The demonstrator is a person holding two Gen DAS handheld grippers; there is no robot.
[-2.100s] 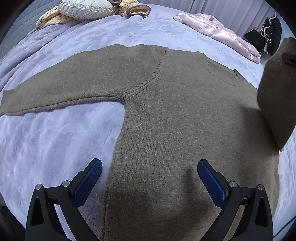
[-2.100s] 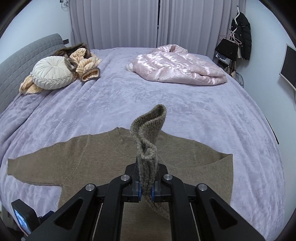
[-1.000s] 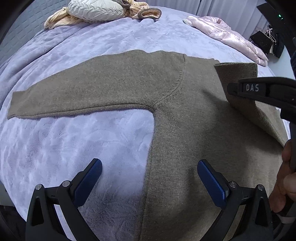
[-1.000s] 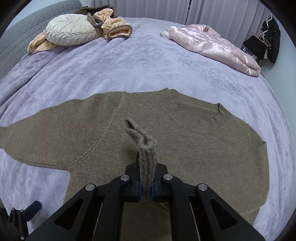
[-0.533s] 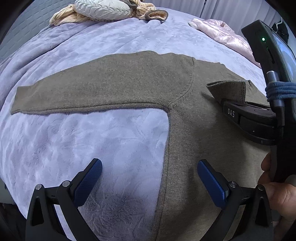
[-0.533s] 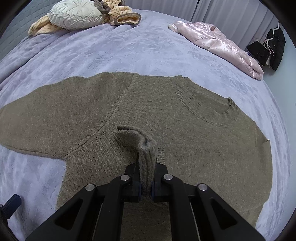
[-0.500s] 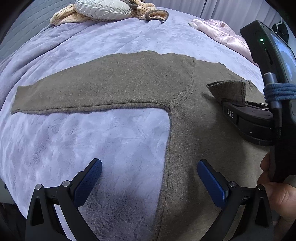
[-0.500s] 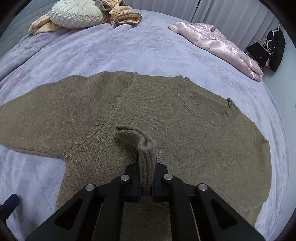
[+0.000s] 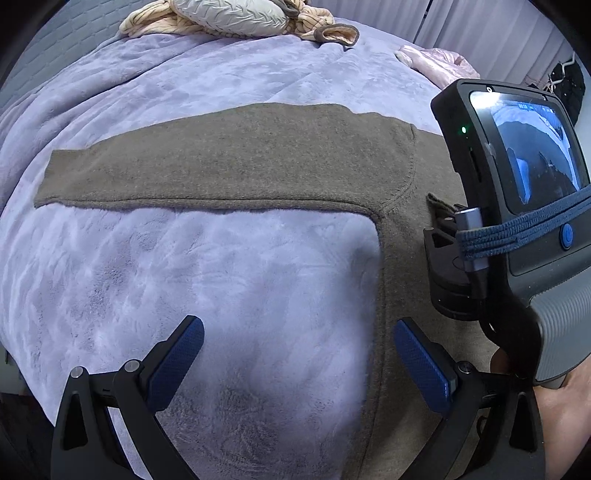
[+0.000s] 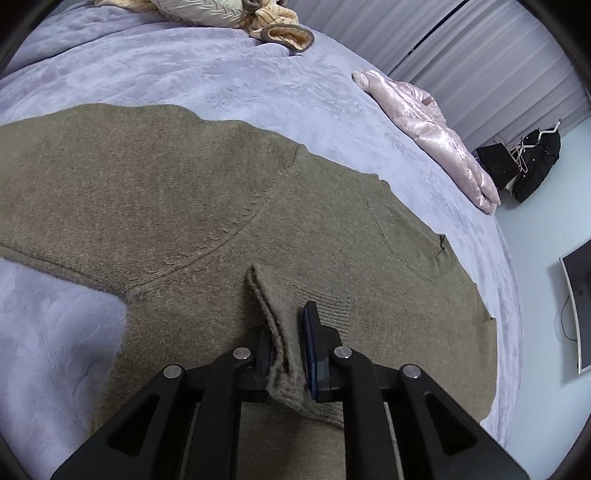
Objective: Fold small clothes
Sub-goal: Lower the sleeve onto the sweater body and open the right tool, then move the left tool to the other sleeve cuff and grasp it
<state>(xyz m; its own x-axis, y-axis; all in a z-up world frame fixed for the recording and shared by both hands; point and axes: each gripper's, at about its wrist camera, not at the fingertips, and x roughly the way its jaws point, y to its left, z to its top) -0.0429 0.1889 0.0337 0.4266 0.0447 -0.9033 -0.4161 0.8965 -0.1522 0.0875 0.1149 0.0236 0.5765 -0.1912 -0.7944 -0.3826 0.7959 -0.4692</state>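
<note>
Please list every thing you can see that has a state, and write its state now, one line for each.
Brown sweater: flat on the bed, one sleeve folded across the body.
Folded sleeve cuff: between the right gripper's jaws, which have just been opening.
Other sleeve: stretched out straight.
Right gripper: slightly open.
Left gripper: open, empty.
Pink jacket: loosely folded.

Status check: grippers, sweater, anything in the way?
Left gripper open, empty, over the bedspread. Right gripper just easing open, folded sleeve cuff between its jaws. Brown sweater flat; nothing blocking.

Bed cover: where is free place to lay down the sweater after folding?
Bare cover lies under the outstretched sleeve, left of the sweater body. More lies between sweater and pink jacket. The pillow end is crowded.
</note>
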